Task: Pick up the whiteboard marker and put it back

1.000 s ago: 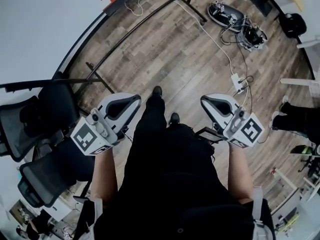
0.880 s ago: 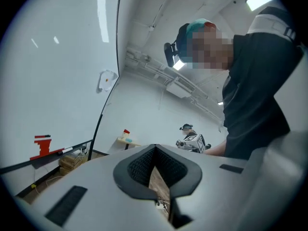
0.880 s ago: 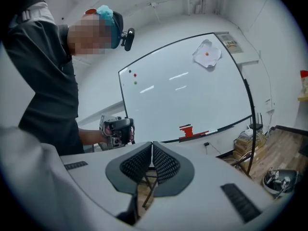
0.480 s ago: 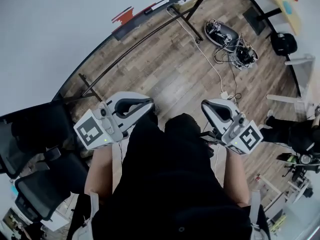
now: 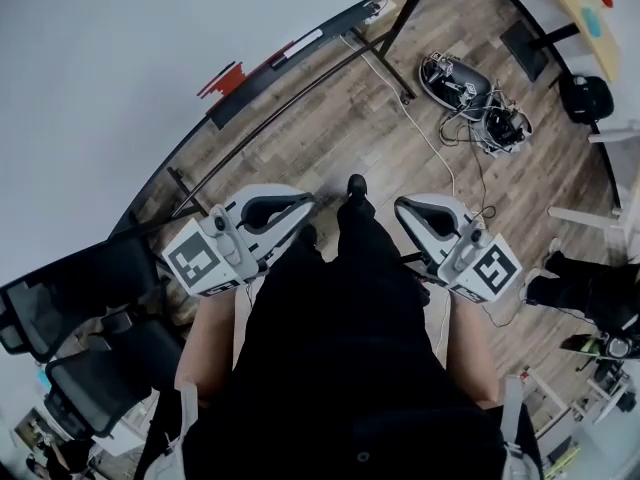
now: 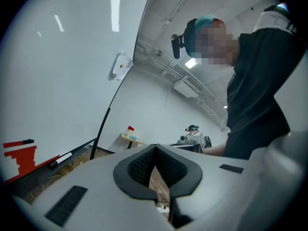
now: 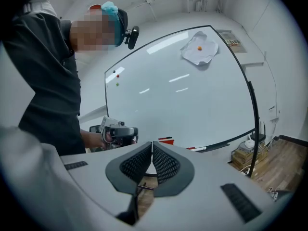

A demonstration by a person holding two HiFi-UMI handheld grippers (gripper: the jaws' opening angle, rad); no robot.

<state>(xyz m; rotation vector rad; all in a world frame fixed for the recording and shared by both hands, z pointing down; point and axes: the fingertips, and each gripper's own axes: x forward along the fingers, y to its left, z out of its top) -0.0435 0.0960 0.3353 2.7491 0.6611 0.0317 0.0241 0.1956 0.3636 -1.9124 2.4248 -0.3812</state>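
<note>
One whiteboard marker (image 6: 60,158) lies on the board tray (image 5: 255,90), well ahead of both grippers – left gripper (image 6: 155,147) and right gripper (image 7: 152,144) both pressed together, empty; two chairs (image 5: 70,283) left of the left one, cable tangle (image 5: 480,108) ahead of the right

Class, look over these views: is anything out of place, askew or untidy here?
Two things. A crumpled paper sheet hangs askew on the whiteboard under one orange magnet. On the wooden floor, a tangle of cables and gear lies loose. The marker rests in its tray.
</note>
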